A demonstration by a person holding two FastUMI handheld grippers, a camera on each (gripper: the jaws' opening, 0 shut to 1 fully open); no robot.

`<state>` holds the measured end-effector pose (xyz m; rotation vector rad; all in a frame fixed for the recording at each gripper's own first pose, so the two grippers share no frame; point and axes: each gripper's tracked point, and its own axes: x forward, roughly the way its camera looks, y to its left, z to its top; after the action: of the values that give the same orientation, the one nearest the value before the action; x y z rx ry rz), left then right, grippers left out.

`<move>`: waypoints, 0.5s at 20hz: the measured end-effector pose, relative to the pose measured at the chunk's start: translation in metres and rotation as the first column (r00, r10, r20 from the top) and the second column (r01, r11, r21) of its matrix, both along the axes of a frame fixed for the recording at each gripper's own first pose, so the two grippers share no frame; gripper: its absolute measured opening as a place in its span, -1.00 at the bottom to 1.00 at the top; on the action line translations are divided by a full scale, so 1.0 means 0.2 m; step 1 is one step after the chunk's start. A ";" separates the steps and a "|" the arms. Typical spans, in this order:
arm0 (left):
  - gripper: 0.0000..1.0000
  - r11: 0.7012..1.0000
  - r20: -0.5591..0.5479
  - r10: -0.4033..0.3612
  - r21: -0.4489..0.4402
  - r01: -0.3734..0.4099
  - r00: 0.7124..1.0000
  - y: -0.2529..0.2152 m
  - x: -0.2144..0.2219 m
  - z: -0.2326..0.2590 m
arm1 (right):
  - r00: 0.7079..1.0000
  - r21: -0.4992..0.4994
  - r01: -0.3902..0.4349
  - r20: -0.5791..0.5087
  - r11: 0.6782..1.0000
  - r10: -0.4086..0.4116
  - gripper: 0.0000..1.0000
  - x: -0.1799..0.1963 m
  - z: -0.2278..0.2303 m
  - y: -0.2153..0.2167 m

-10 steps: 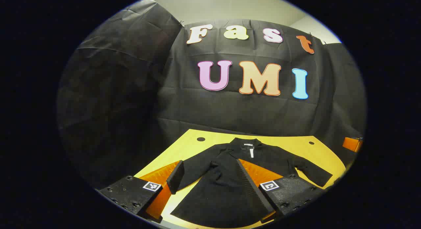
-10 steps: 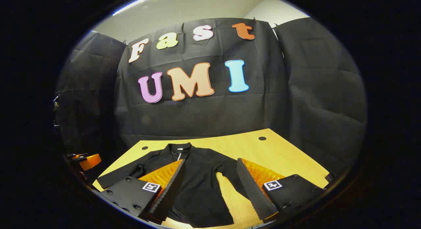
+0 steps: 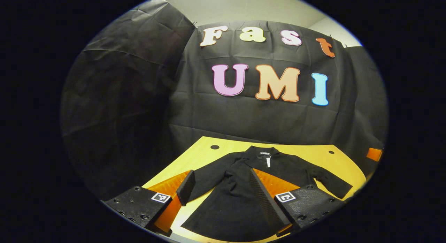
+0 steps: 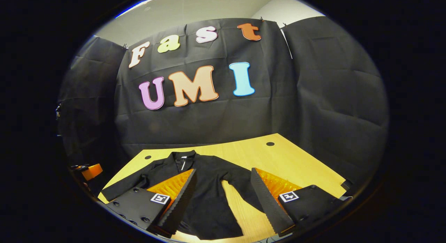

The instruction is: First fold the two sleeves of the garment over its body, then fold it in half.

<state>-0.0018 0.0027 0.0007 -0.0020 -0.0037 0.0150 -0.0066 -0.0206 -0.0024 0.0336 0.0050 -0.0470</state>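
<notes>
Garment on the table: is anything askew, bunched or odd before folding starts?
Nothing stands out. The black garment lies flat on the yellow table, collar at the far side, both sleeves spread out to the sides and not yet folded. The left tongs and right tongs hover open above it, gripping nothing.

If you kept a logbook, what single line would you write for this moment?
stage: before first fold | garment: flat on table, sleeves out | left gripper: open | right gripper: open
</notes>
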 end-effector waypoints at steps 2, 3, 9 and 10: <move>0.86 1.000 0.000 -0.001 0.004 0.001 1.000 -0.01 -0.01 0.00 | 1.000 0.010 0.000 0.003 1.000 0.000 0.95 0.00 0.01 -0.01; 0.86 1.000 -0.002 -0.001 0.004 0.001 1.000 -0.01 -0.01 0.00 | 1.000 0.011 -0.001 0.002 1.000 0.001 0.95 0.00 0.01 -0.01; 0.86 1.000 -0.010 0.010 -0.001 -0.010 1.000 -0.01 -0.03 -0.01 | 1.000 0.010 -0.011 -0.006 1.000 0.011 0.95 -0.01 0.00 -0.03; 0.86 1.000 -0.008 0.011 0.001 -0.011 1.000 -0.01 -0.03 0.00 | 1.000 0.012 -0.012 -0.005 1.000 0.012 0.95 -0.01 0.00 -0.03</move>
<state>-0.0078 0.0004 -0.0002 -0.0012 0.0045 0.0263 -0.0092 -0.0264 -0.0017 0.0453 0.0102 -0.0353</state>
